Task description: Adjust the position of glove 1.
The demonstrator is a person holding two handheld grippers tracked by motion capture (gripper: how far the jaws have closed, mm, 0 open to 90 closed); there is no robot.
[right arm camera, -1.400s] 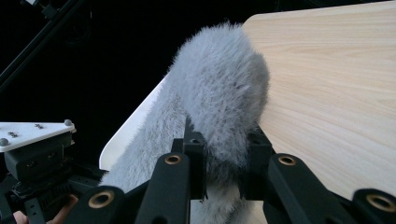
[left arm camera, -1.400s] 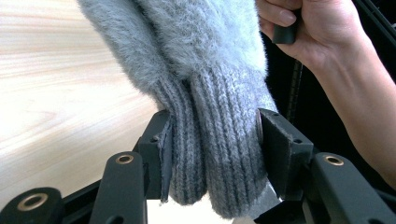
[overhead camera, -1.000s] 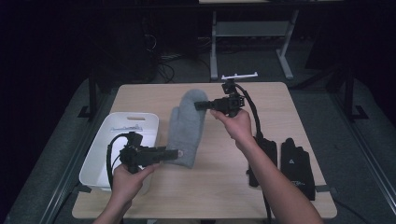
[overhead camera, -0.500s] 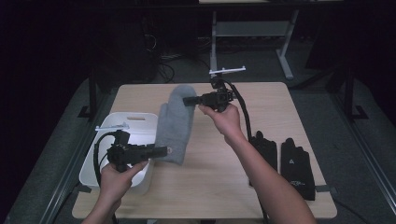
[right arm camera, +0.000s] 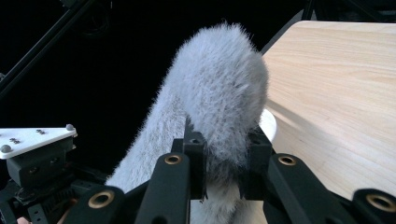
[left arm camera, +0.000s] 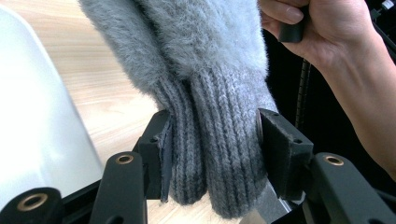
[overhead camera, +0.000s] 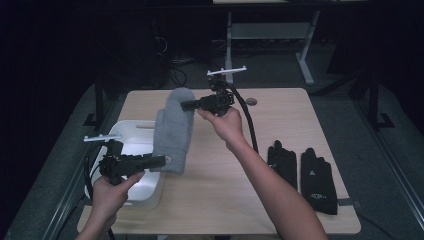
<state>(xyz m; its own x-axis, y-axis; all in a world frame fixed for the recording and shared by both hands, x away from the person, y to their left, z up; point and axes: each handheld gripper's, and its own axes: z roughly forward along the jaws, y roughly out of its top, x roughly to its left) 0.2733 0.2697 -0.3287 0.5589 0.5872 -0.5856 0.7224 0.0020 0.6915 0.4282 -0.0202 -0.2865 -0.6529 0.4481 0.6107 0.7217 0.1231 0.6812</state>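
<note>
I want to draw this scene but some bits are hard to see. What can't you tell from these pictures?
- What lies inside the white bin: high view, the grey mitten and left gripper cover part of it.
- The mitten's fingertip end: left gripper view, cut off by the top edge.
- The logo on the black gloves: high view, too small.
- The room behind the table: too dark.

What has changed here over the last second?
Both grippers, left and right, carried the grey mitten leftward and upward, from flat on the table to hanging partly over the white bin. Both grips stayed shut on it; the black gloves stayed put.
</note>
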